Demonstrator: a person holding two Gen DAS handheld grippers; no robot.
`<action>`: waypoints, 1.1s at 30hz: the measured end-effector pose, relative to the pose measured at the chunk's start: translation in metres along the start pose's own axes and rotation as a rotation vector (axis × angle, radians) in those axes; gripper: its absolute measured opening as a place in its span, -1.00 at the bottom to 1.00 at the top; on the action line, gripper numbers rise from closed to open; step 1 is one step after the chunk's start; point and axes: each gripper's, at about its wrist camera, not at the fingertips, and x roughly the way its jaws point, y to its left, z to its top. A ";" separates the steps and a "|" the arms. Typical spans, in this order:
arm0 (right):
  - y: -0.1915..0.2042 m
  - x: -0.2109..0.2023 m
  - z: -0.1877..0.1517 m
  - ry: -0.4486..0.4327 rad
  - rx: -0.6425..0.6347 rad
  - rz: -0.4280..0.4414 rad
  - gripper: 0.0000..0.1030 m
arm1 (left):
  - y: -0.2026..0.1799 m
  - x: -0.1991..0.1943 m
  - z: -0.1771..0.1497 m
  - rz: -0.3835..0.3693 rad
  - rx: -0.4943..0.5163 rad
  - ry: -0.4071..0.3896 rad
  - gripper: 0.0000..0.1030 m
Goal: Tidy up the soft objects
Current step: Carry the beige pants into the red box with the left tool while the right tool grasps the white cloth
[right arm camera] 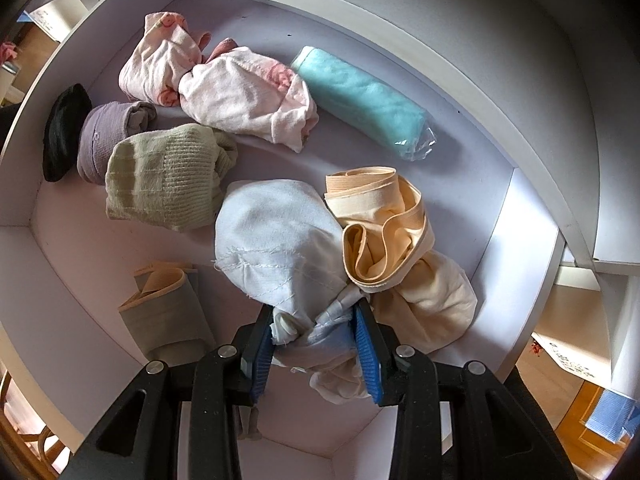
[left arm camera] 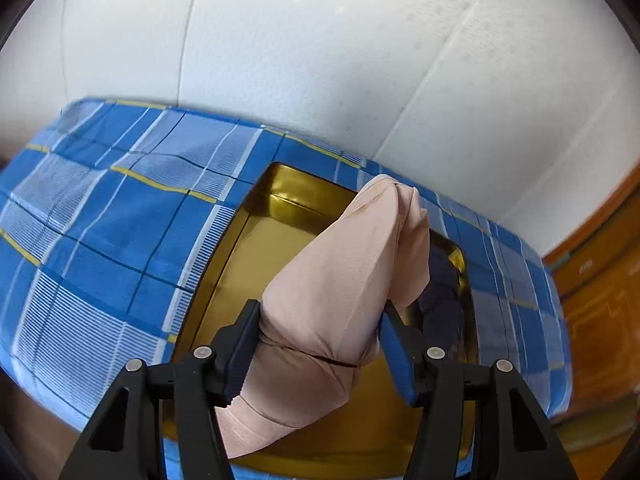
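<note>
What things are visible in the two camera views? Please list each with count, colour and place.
Pink garment: 1, pale pink, held above the tin.
Tin: 1, gold, on the checked cloth.
Dark fabric: 1, navy, inside the tin, right side.
Checked cloth: 1, blue and white.
Drawer: 1, white, below the right gripper.
White bundle: 1, gripped.
Cream garment: 1, beside the bundle.
Teal roll: 1, drawer back.
Green sock: 1, ribbed.
Pink floral pieces: 2, back.
Left gripper: jaws on the pink garment.
Right gripper: jaws on the white bundle.

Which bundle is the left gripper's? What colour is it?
Pale pink bundle, clearest in the left wrist view.
</note>
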 end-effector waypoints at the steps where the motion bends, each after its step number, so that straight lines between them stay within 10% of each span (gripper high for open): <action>1: -0.001 0.000 0.000 0.000 0.003 0.003 -0.28 | 0.000 0.007 0.002 0.003 -0.014 0.004 0.14; 22: -0.006 -0.002 0.000 0.000 0.036 0.031 -0.27 | 0.007 0.087 0.032 0.263 -0.108 -0.040 0.14; 33: -0.006 -0.002 0.000 -0.001 0.036 0.032 -0.24 | 0.007 0.081 0.026 0.251 -0.088 -0.043 0.32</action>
